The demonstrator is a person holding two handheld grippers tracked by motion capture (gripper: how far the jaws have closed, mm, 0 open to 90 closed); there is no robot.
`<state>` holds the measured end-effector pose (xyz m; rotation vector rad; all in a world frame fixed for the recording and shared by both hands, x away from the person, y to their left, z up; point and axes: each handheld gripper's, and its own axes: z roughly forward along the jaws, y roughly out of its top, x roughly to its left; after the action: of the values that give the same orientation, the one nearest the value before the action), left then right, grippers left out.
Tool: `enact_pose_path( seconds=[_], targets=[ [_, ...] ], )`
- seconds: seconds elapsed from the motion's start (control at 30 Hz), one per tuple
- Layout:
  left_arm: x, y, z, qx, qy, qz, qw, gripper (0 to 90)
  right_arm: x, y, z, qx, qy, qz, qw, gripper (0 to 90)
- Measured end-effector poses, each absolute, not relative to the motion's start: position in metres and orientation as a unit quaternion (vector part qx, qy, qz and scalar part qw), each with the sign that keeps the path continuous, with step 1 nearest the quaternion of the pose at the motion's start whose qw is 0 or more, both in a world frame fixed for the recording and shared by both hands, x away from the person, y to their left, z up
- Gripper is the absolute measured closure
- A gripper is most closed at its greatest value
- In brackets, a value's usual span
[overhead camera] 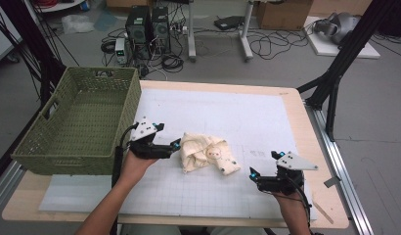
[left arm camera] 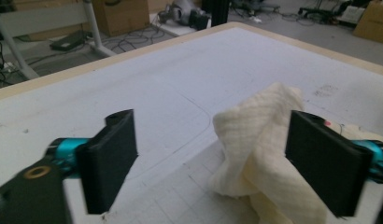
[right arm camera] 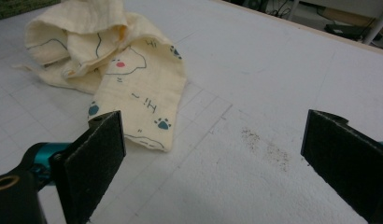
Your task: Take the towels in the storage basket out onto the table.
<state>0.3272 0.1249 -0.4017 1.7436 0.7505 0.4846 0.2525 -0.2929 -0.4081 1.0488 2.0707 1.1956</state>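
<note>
Step in hand, judged: handling of the crumpled cloth (overhead camera: 208, 152) on the white mat (overhead camera: 247, 117), between a release and a fresh grasp. Lay just right of the green basket (overhead camera: 76, 127), near the mat's middle, bunched into a heap. Long axis ran from the end nearest the basket down and away toward the right gripper (overhead camera: 263, 169); free printed flap (right arm camera: 138, 88) pointed at that gripper. Left gripper (overhead camera: 168, 137) stood between basket and cloth, jaws spread wide, nothing clamped; raised fold (left arm camera: 255, 140) sat just beside one pad, contact not certain. Right gripper well apart from the cloth, on the side away from the basket, jaws likewise spread and empty. Next move, judged: closing on a fold or edge, then lifting toward the basket or spreading flat; cannot tell which.
</note>
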Motion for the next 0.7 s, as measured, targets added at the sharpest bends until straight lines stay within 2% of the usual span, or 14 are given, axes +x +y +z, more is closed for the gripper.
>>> enact_pose_path(
  seconds=[0.33,0.7],
  targets=[
    [0.311,0.132,-0.421,0.749,0.310,0.192,0.553,16.8,0.256,-0.289,-0.410,0.390,0.771,0.436,0.252,5.8],
    [0.310,0.134,-0.419,0.749,0.305,0.193,0.556,16.8,0.258,-0.291,-0.411,0.392,0.770,0.435,0.254,5.7]
  ],
)
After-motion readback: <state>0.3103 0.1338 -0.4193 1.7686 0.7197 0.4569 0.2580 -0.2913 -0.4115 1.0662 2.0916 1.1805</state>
